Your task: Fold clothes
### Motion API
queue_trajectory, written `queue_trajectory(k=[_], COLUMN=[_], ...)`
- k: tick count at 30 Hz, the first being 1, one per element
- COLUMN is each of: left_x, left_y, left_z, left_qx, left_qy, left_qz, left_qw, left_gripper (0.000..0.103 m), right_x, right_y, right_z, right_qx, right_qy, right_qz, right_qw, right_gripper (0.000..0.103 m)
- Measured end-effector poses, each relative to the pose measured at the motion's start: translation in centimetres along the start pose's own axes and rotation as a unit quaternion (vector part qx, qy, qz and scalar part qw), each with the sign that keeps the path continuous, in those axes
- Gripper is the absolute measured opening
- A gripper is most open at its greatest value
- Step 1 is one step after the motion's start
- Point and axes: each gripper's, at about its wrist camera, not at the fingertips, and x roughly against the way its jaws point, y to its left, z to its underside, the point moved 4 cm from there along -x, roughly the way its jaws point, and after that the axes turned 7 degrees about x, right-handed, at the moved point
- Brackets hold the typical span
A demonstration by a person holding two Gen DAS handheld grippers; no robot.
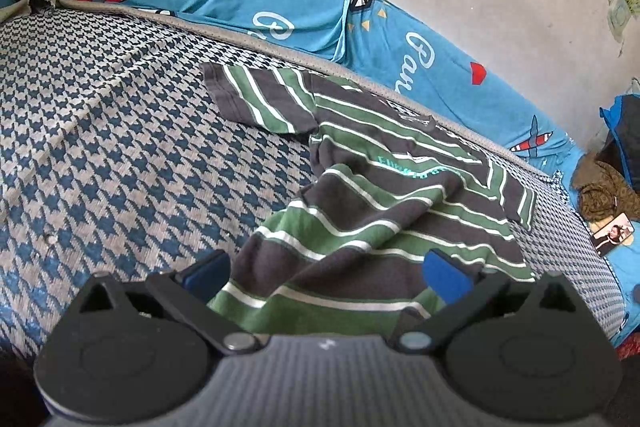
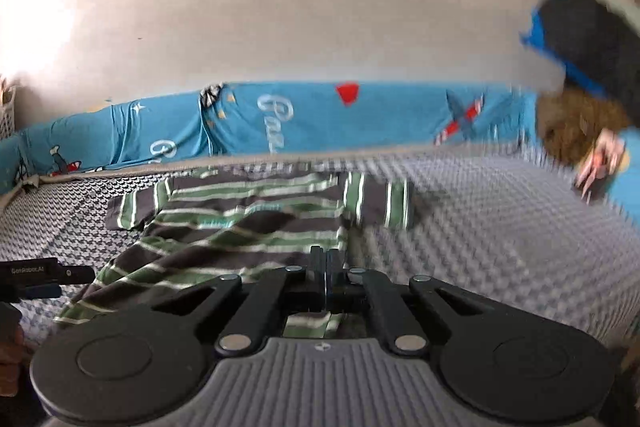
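Houndstooth bed cover [image 1: 100,131] carried the striped shirt [image 1: 384,187], sleeves spread far; left tool [image 1: 326,277] gaped wide over its near hem, right tool [image 2: 326,277] pinched that hem, probably to lift it for folding.

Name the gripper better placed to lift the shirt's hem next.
Right, probably: the right gripper is shut on the striped shirt hem, while the left gripper is open, straddling the cloth.

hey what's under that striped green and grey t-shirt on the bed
The green-and-grey striped t-shirt lies on the blue-and-grey houndstooth mat, which shows all around it. Anything between shirt and mat is covered.
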Motion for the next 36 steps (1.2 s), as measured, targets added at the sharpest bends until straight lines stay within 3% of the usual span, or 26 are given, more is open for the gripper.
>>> queue_trajectory(k=[4, 6, 15, 23, 26, 29, 36], left_x=[0.3, 0.5, 0.5, 0.4, 0.3, 0.3, 0.3], left_y=[0.2, 0.1, -0.1, 0.1, 0.2, 0.3, 0.5], left_z=[-0.2, -0.3, -0.4, -0.3, -0.3, -0.3, -0.5], left_qx=[0.005, 0.006, 0.007, 0.01, 0.011, 0.011, 0.015], left_qy=[-0.001, -0.003, -0.001, 0.0, 0.0, -0.001, -0.002], left_qz=[-0.001, 0.002, 0.007, 0.003, 0.001, 0.002, -0.002], left_qw=[1.0, 1.0, 0.9999, 0.9999, 0.9999, 0.9999, 0.9999], left_gripper=[0.103, 0.103, 0.103, 0.103, 0.103, 0.103, 0.103], right_x=[-1.1, -1.7, -5.3, -8.8, -8.9, -8.5, -5.1], right_y=[0.0, 0.0, -0.2, -0.6, -0.2, 0.2, -1.4], right_z=[1.4, 2.1, 5.1, 6.8, 7.0, 6.9, 3.7], right_qx=[-0.004, -0.006, -0.004, -0.021, -0.013, -0.025, -0.182], right_qy=[0.027, 0.041, 0.106, 0.136, 0.141, 0.147, 0.131], right_qz=[-0.01, -0.014, -0.016, -0.026, -0.037, -0.065, -0.134], right_qw=[1.0, 0.999, 0.994, 0.99, 0.989, 0.987, 0.965], right_gripper=[0.016, 0.029, 0.041, 0.039, 0.019, 0.008, 0.007])
